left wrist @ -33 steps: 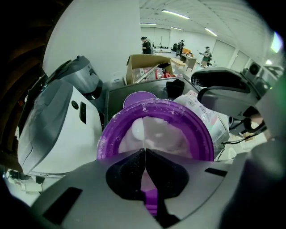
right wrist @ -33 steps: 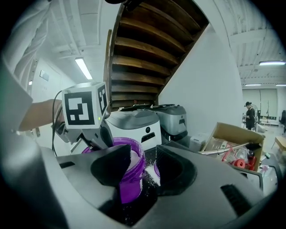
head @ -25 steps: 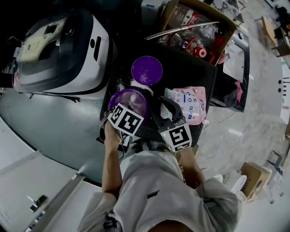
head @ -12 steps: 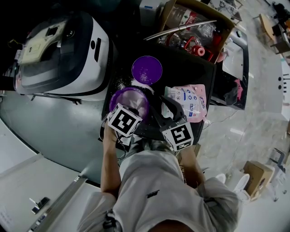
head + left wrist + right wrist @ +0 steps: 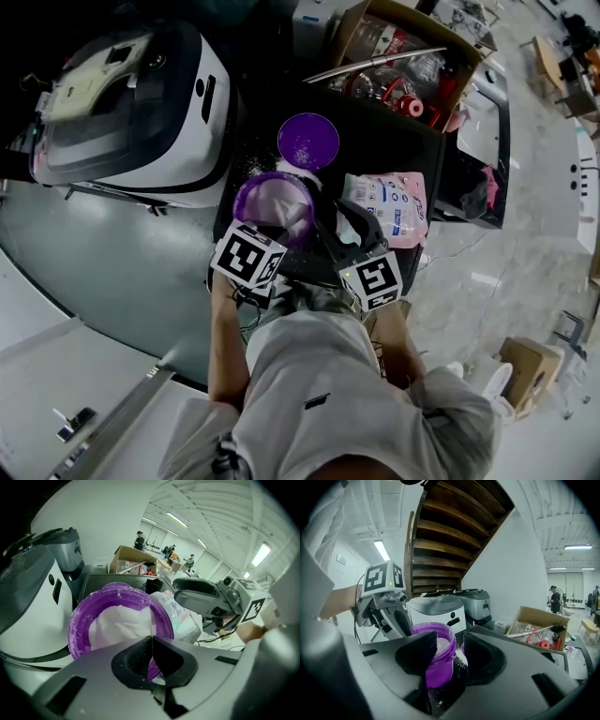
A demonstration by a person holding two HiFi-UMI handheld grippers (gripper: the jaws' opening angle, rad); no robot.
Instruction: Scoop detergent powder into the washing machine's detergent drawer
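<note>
Scooping not begun: left gripper (image 5: 152, 641) clenched at the open powder jar's (image 5: 274, 202) near rim, table's (image 5: 394, 141) left edge by the washing machine (image 5: 131, 103), right gripper (image 5: 449, 656) released; next probably needs a scoop.

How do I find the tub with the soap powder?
Find the big white washing machine; a black table stands beside it. On it, the tub is the open purple one full of white powder, unlike the flat purple lid.

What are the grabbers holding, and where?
Right gripper is open, holding nothing. Left gripper is shut before the purple jar; whether it pinches anything cannot be told.
</note>
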